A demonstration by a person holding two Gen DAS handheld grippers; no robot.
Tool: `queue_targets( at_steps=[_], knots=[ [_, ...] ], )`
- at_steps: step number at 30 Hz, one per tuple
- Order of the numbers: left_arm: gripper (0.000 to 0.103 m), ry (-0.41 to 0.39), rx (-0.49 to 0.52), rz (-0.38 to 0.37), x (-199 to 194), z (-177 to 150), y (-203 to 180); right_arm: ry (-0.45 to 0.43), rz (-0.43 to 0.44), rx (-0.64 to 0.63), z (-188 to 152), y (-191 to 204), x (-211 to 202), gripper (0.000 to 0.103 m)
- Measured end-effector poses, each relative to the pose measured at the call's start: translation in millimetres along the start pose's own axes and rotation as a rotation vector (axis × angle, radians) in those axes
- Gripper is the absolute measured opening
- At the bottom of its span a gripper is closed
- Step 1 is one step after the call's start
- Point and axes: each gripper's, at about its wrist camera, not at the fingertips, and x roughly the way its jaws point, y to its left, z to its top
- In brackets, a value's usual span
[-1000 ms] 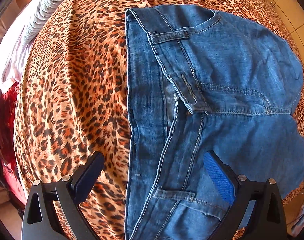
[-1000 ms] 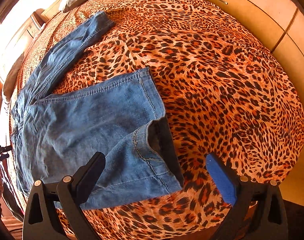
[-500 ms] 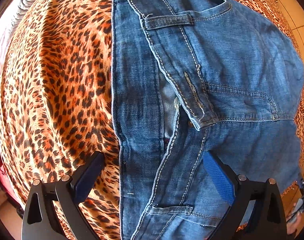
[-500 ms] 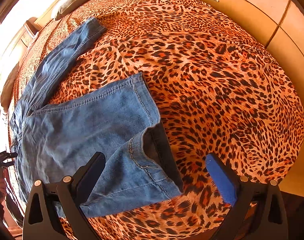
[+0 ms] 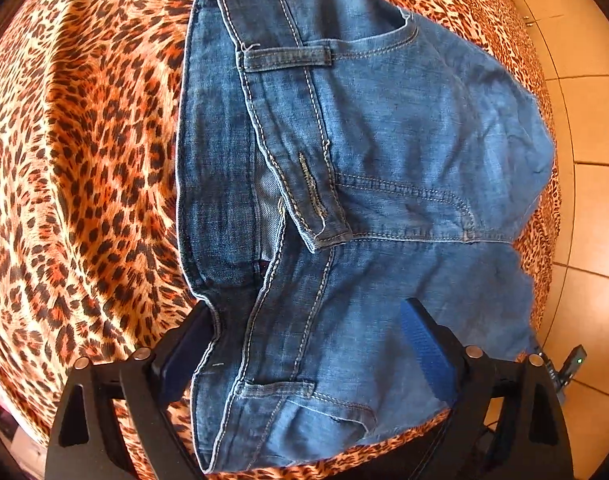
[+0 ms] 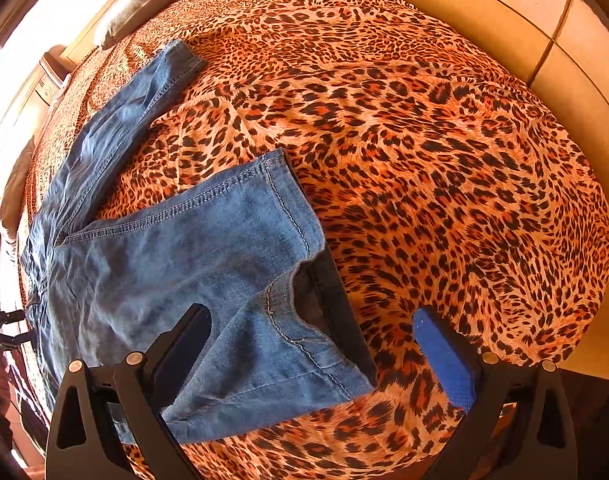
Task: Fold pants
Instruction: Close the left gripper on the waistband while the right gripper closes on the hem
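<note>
Blue jeans lie spread on a leopard-print bed. The left wrist view shows their waistband end (image 5: 344, 168) with belt loops and open fly. My left gripper (image 5: 304, 344) is open, low over the near waistband corner, its fingers on either side of the waistband. The right wrist view shows the two legs: the near leg's hem (image 6: 316, 304) lies in front of me, the far leg (image 6: 116, 128) stretches away at the upper left. My right gripper (image 6: 312, 352) is open, straddling the near hem, close above it.
The leopard bedspread (image 6: 444, 180) covers the whole bed. A pillow (image 6: 144, 4) lies at the far end. Tiled floor (image 5: 592, 160) borders the bed on the right of the left wrist view. A wooden wardrobe front (image 6: 504, 4) stands beyond the bed.
Both grippers have moved in closer to the jeans. The left one has dropped toward the waistband, its left finger now at the denim edge. The right one has neared the hem.
</note>
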Motion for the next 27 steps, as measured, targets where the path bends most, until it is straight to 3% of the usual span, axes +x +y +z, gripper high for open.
queue_targets(
  at_steps=[2, 4, 8, 14, 17, 20, 27],
  knots=[
    [0.091, -0.069, 0.031, -0.051, -27.8, -4.3, -8.6, -0.003, 0.002, -0.002, 0.2, 0.4, -1.2, 0.101],
    [0.095, -0.117, 0.085, -0.044, -39.4, -6.2, -17.8, -0.004, 0.001, -0.003, 0.1, 0.3, -2.2, 0.101],
    [0.096, -0.069, 0.086, 0.000, -24.8, -0.8, -22.4, 0.002, -0.005, 0.002, 0.1, -0.6, -0.3, 0.101],
    [0.094, 0.034, 0.041, -0.048, 21.5, 22.4, -9.4, 0.004, -0.010, -0.010, -1.4, 2.4, -1.5, 0.101],
    [0.092, 0.026, 0.063, -0.049, 26.3, 26.2, -10.4, 0.001, -0.013, -0.022, -2.7, 3.7, -2.7, 0.101],
    [0.077, 0.019, 0.068, -0.091, 25.0, 25.3, -14.9, 0.008, -0.010, -0.028, -3.9, 3.6, -1.0, 0.101],
    [0.077, 0.036, 0.092, -0.022, 30.3, 13.1, -15.8, 0.055, 0.025, -0.066, -6.9, 2.9, 10.3, 0.099]
  ],
)
